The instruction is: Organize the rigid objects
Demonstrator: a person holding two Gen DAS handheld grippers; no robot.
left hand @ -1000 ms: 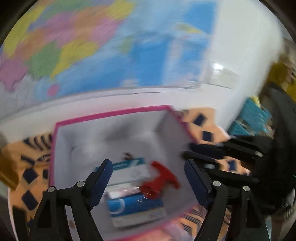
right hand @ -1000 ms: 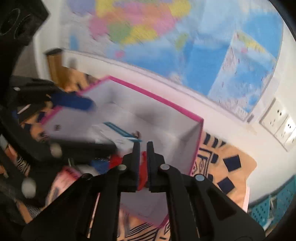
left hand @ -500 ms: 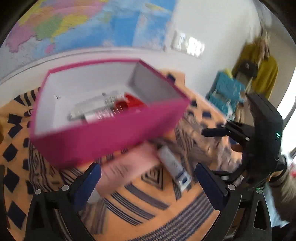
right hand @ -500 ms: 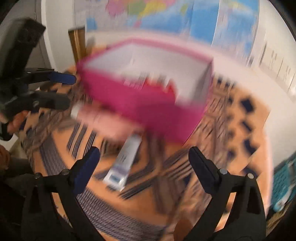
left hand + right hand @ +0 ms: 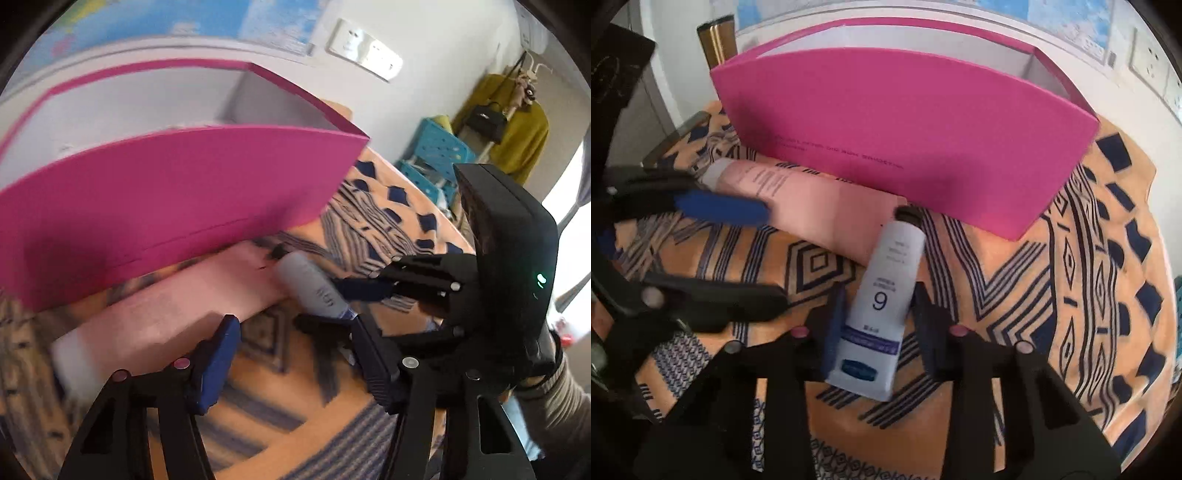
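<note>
Both wrist views, one moment. Bench covered by an orange cloth (image 5: 1015, 295) with dark blue line patterns.

Left side: left gripper (image 5: 295, 360), fingers apart and closing. In the right wrist view its blue finger (image 5: 720, 208) lies over the cap end of the pink tube (image 5: 812, 201); the second finger sits nearer the camera, on the other side of that tube. Whether the pads touch the tube yet, cannot tell; the left wrist view is blurred there.

Pink tube: lies flat on the cloth, lengthwise along the front wall of the pink box (image 5: 905, 140), just beside it. White cap (image 5: 711, 173) points left.

Pink box: open top, white inside, stands upright on the cloth behind both tubes. Contents not visible from either view.

Centre: white tube (image 5: 882, 306) with a "9" printed on it, flat on the cloth, black cap (image 5: 907, 214) toward the box, crimped end toward the right wrist camera. Its cap end lies just beside the pink tube's flat end.

Right gripper (image 5: 879, 314): fingers one on each side of the white tube's lower body, closing. A narrow gap shows at either side, so no firm clamp yet.

Far right, left wrist view: blue crates (image 5: 436, 155) and a yellow garment (image 5: 517, 136) on a hanger.
</note>
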